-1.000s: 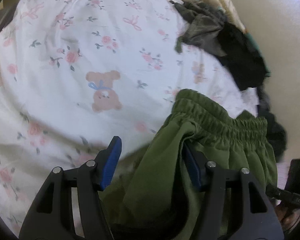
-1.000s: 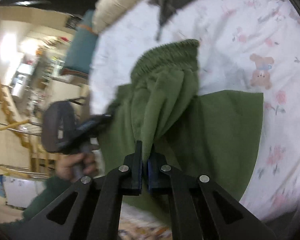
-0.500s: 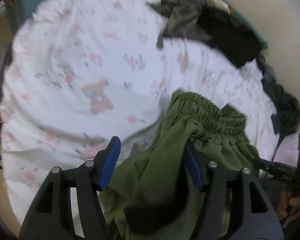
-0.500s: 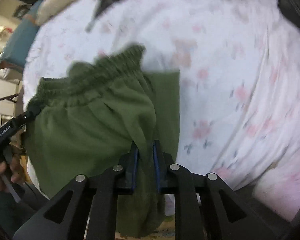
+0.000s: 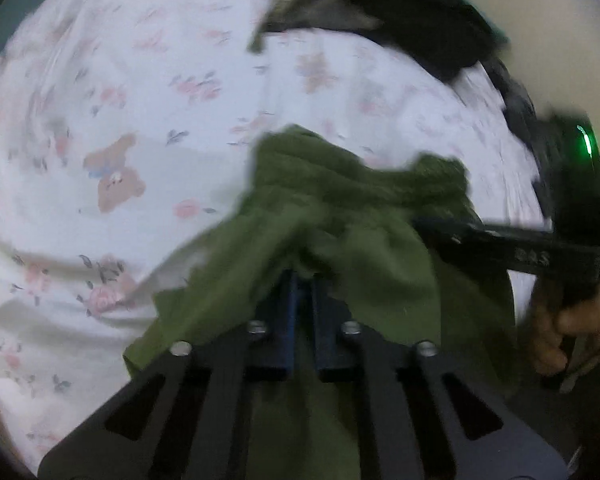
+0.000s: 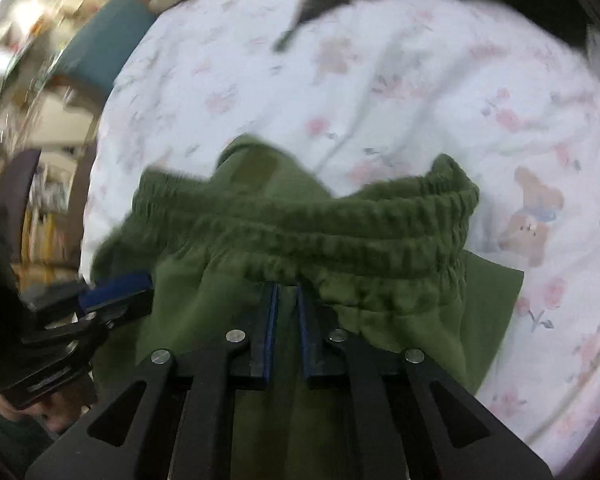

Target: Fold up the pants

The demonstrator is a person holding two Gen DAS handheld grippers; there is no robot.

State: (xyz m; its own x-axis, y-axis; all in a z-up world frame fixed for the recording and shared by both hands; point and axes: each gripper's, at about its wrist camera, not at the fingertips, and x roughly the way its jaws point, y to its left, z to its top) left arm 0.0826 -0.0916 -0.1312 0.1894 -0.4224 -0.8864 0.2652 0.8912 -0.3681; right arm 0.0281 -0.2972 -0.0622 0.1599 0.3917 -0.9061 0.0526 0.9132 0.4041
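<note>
Since a second ago the left hand-held gripper (image 5: 303, 280) has snapped together: its blue pads stood wide apart with the green cloth loose between them, and now they are pinched tight on a fold of the green pants (image 5: 340, 232). Over the same second the right hand-held gripper (image 6: 287, 292) has shifted along the garment; it gripped a hanging fold of cloth before, loosened briefly, and now its jaws have closed again, clamped just under the elastic waistband (image 6: 340, 216).

Both grippers thus have hold of the pants, which are bunched up and raised a little over the bed (image 5: 140, 80), near its close edge. In the right wrist view the ribbed waistband runs across the middle of the picture, gathered in thick ridges, with a flat part of the pants spread on the sheet to the right. At the left of that view the left gripper's blue pad and black frame show, pressed against the cloth, with the person's hand below it, partly hidden.

In the left wrist view the right gripper's black body with a green light (image 5: 586, 146) reaches in from the right edge, held by a hand (image 5: 568, 328). The bed carries a white sheet printed with pink flowers and a brown bear (image 5: 114, 178). Dark clothes (image 5: 380, 4) lie heaped at the far side of the bed. Both views are blurred.
</note>
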